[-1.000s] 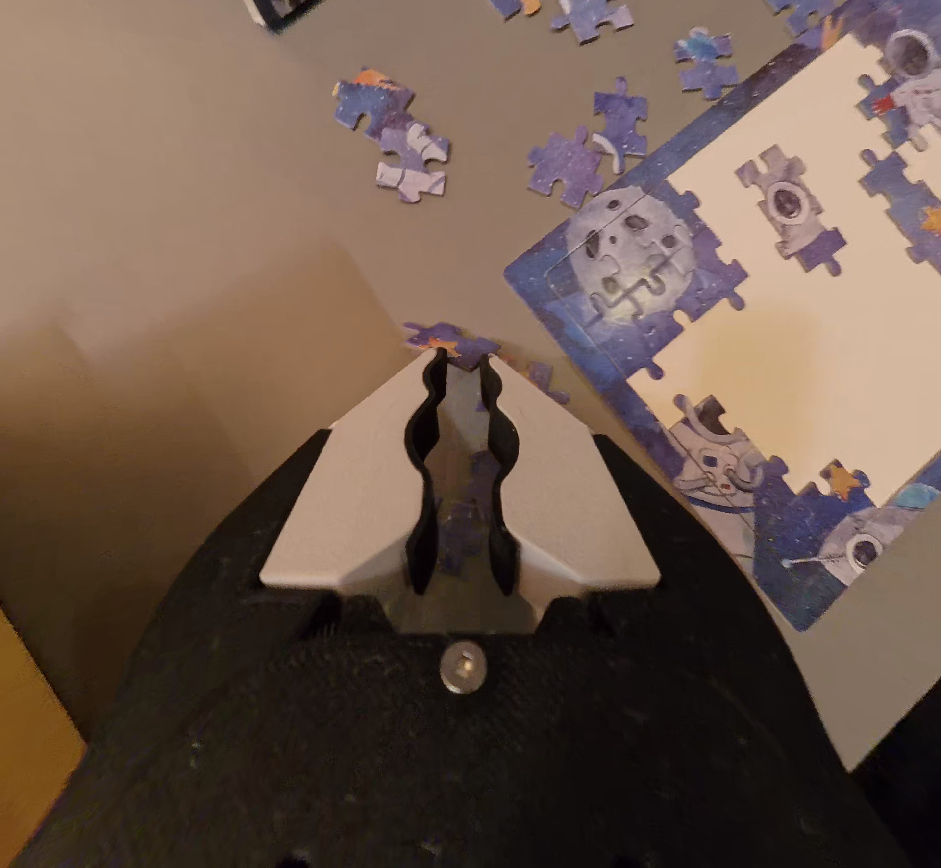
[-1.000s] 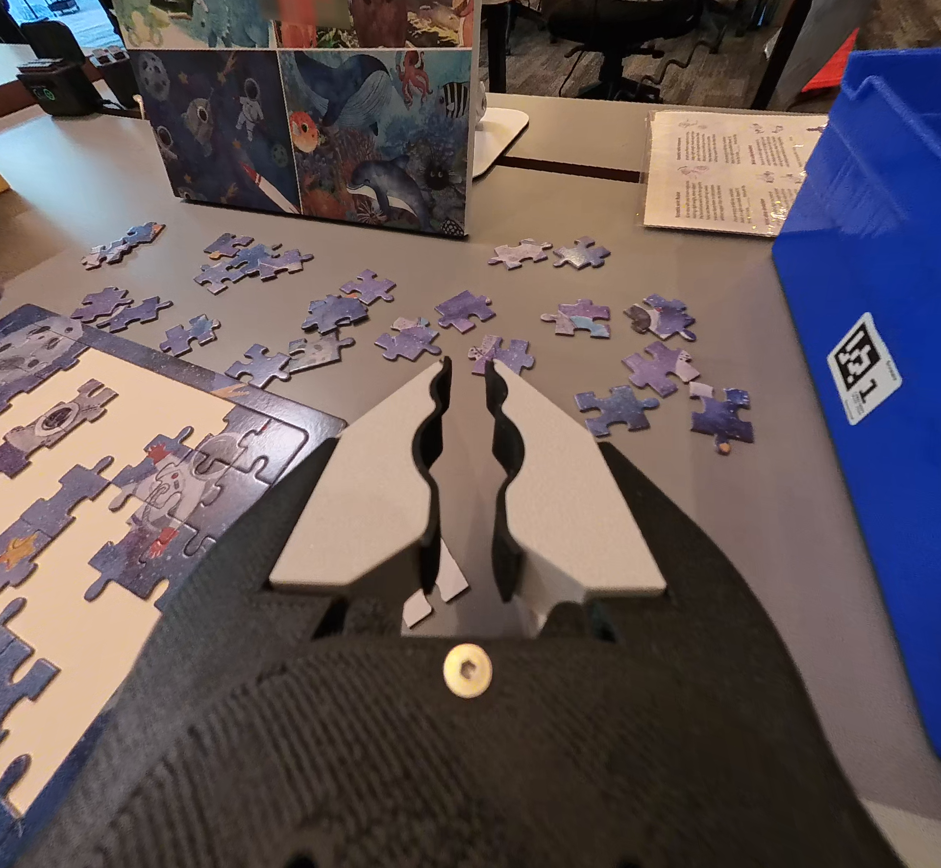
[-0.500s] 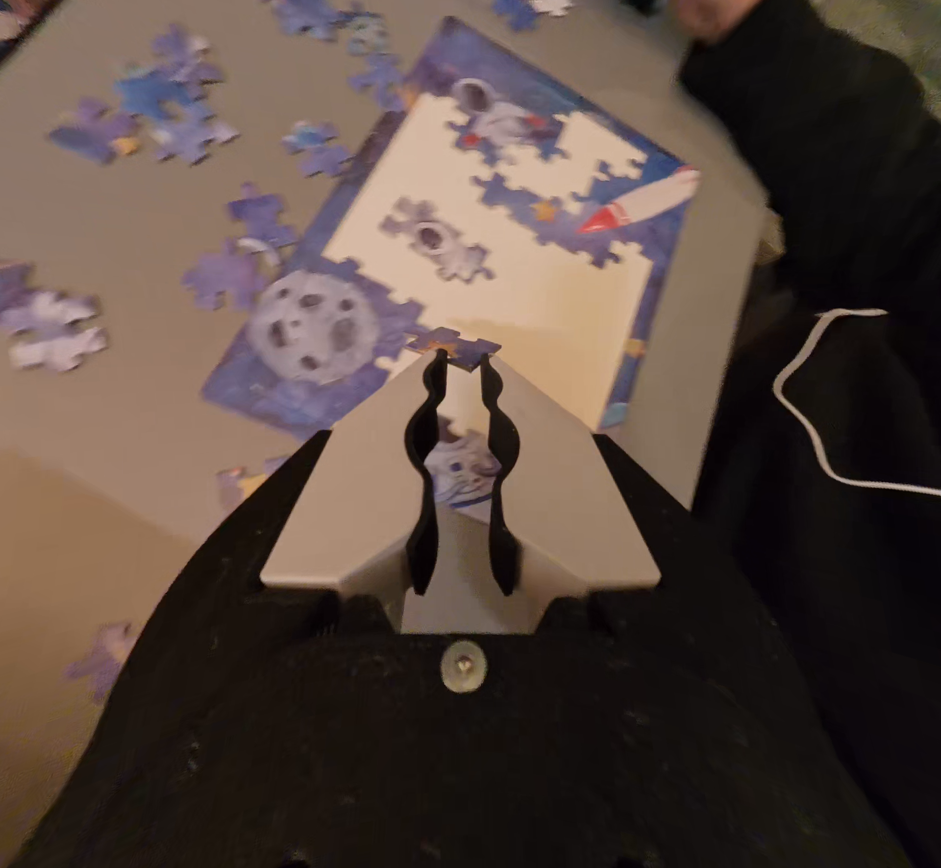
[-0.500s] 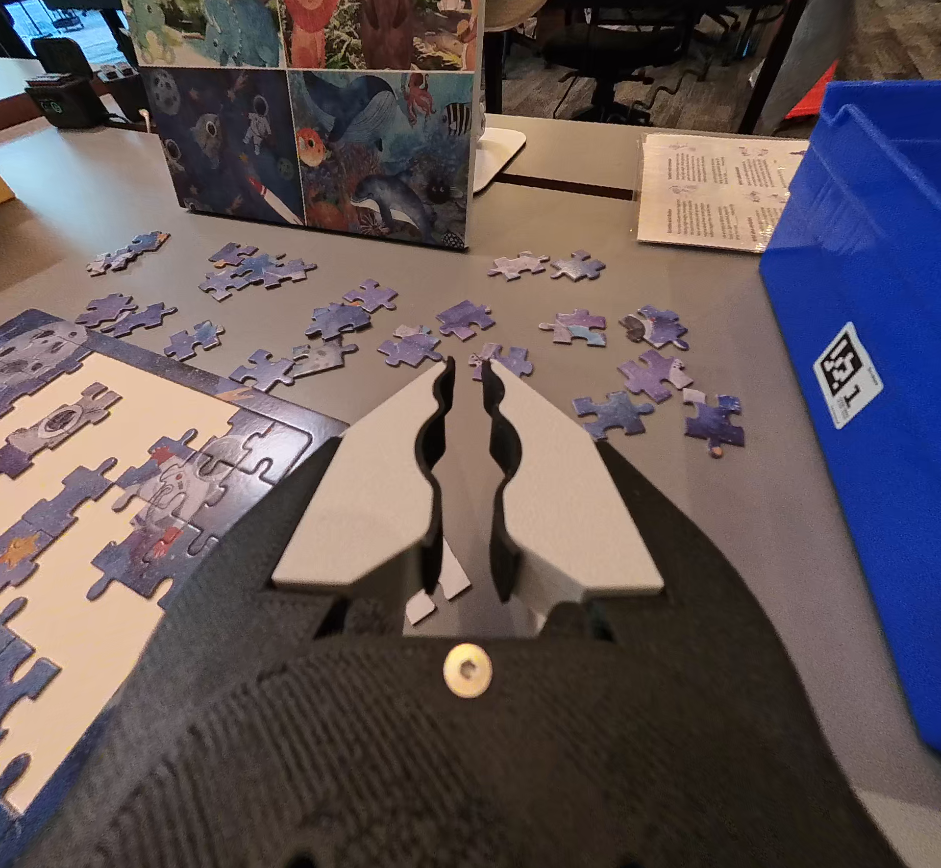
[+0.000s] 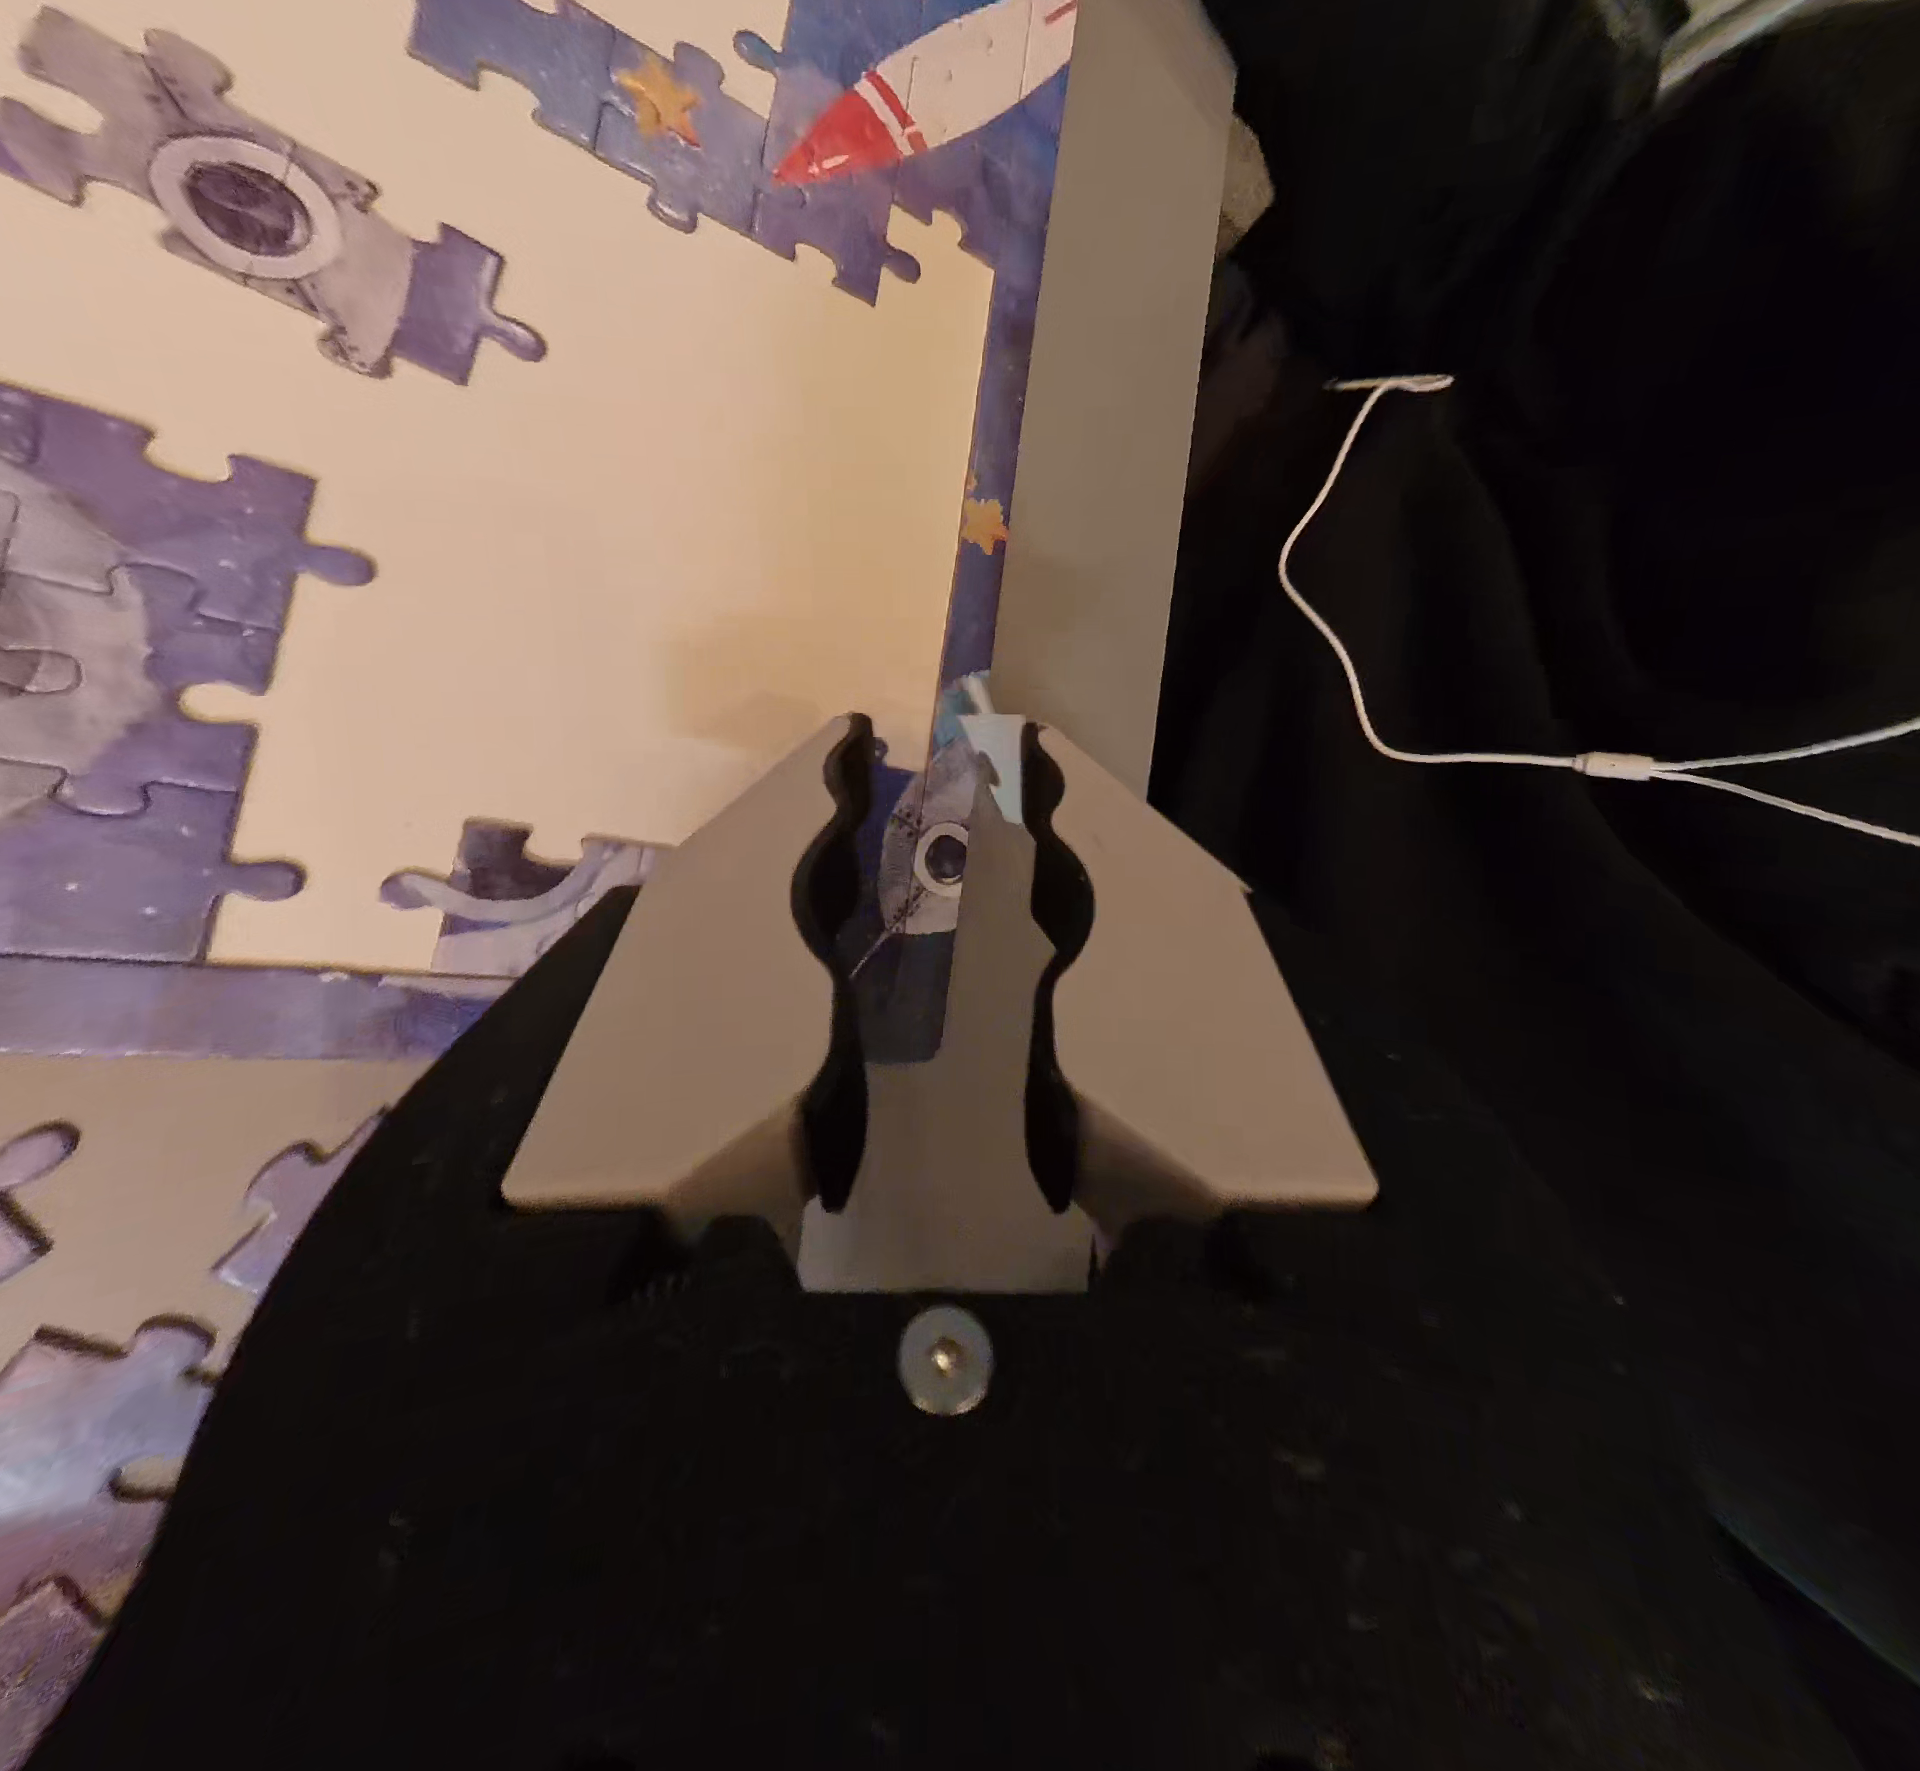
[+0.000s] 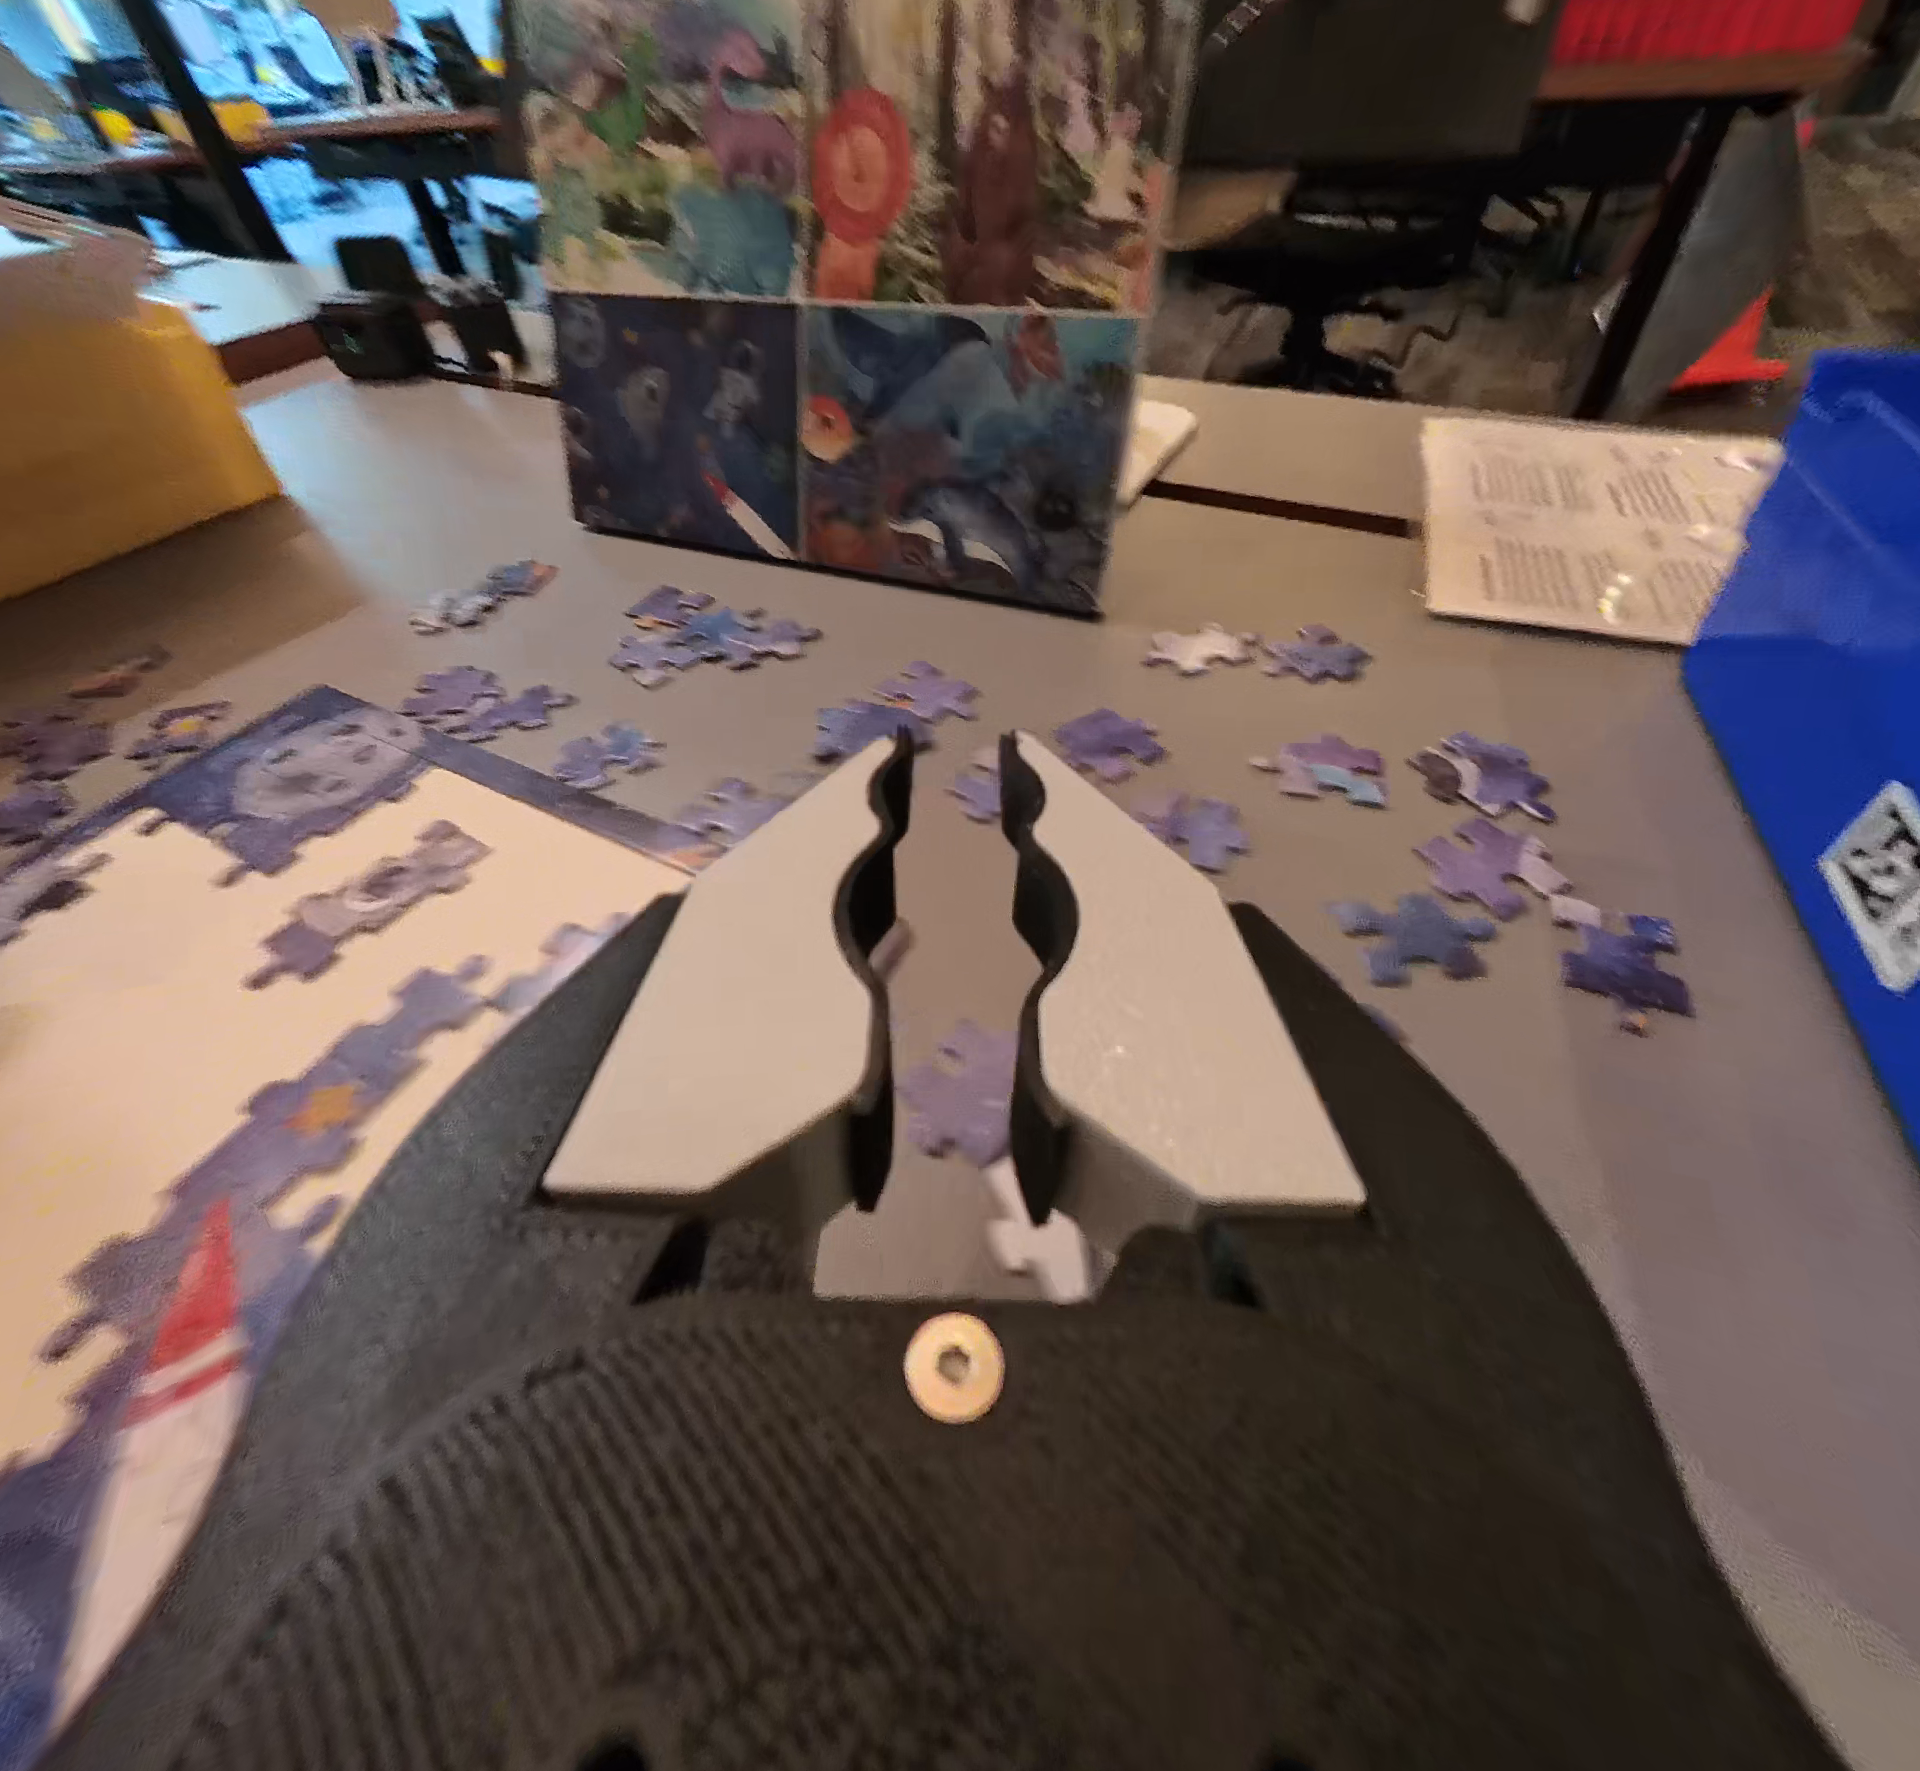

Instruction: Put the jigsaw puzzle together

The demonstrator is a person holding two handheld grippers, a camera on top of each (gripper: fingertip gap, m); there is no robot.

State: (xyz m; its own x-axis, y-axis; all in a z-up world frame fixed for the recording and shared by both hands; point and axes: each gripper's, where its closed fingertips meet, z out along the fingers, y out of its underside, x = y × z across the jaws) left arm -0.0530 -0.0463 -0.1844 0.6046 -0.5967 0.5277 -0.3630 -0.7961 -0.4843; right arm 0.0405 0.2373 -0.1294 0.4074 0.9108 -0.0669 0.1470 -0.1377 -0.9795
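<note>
My left gripper (image 5: 945,734) hangs low over the near right corner of the puzzle tray (image 5: 623,495), which has a cream base and a blue frame. Its jaws stand apart. A small piece showing its white back (image 5: 995,765) leans on the right finger's pad, and the left pad is clear of it. A rocket section (image 5: 935,90) and an astronaut section (image 5: 260,204) lie in the tray. My right gripper (image 6: 956,750) is open and empty above the grey table. A loose purple piece (image 6: 961,1087) lies on the table below its fingers. The tray also shows in the right wrist view (image 6: 208,942).
Several loose purple pieces (image 6: 1475,869) are scattered ahead. A picture-covered puzzle box (image 6: 852,287) stands upright behind them. A blue bin (image 6: 1829,734) is at the right, a printed sheet (image 6: 1579,526) behind it, and a yellow box (image 6: 104,454) at the left. A person's dark clothing and a white cord (image 5: 1340,641) lie past the table edge. There is about 30 cm between the tips of the two grippers.
My left gripper carried a purple piece pinched at its tips from the loose pieces to the tray's corner, then its jaws opened and let go. My right gripper's jaws widened a little.
</note>
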